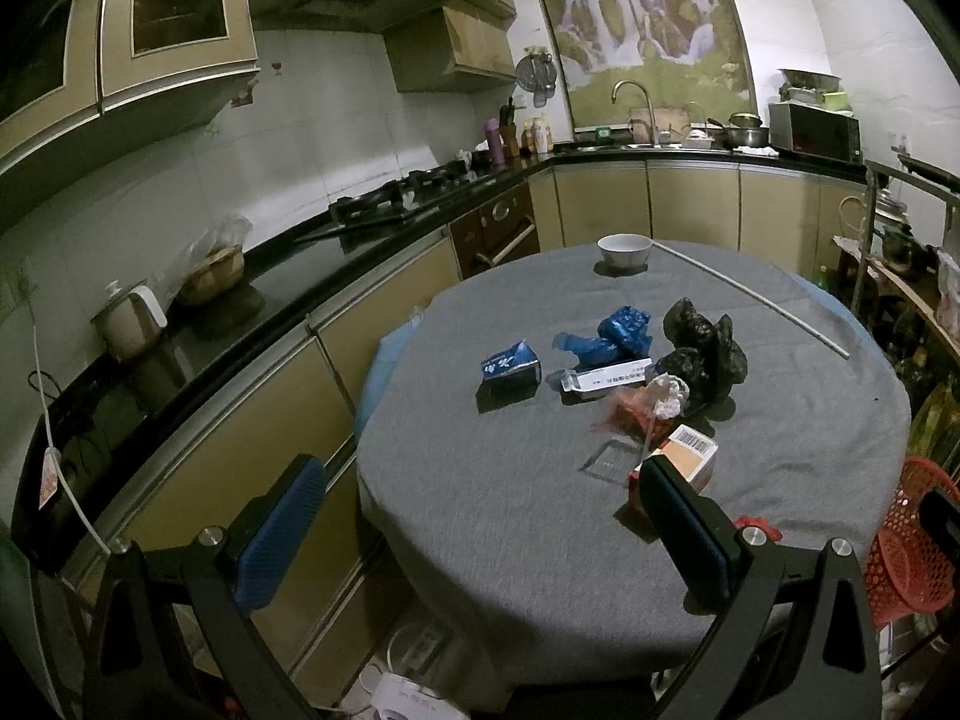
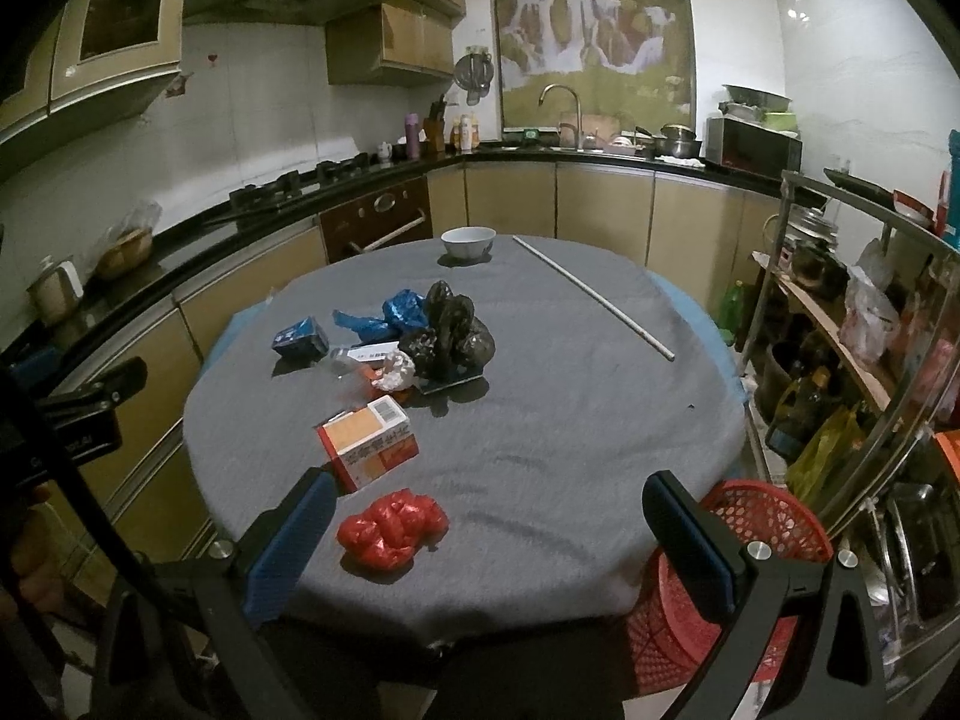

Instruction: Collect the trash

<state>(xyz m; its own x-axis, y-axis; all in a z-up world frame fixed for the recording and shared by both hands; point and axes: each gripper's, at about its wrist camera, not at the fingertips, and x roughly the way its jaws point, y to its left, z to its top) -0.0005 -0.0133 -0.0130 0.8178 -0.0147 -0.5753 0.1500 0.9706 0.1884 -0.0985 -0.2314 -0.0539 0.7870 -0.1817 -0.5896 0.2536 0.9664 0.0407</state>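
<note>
Trash lies on a round table under a grey cloth [image 2: 570, 420]: a crumpled red bag [image 2: 393, 531], an orange box [image 2: 369, 441], a white wad [image 2: 396, 372], black bags [image 2: 453, 330], a blue bag [image 2: 390, 315] and a small blue carton [image 2: 300, 338]. My right gripper [image 2: 492, 540] is open above the near edge, the red bag just right of its left finger. My left gripper [image 1: 486, 525] is open over the near left edge. The orange box [image 1: 690, 456] sits beside its right finger, short of the blue carton [image 1: 510, 369] and black bags [image 1: 705, 348].
A red mesh basket [image 2: 762, 528] stands on the floor by the table's near right edge. A white bowl [image 2: 468, 240] and a long white rod [image 2: 591, 294] lie at the far side. A cluttered shelf rack [image 2: 870, 330] is at right, the kitchen counter [image 1: 240, 312] at left.
</note>
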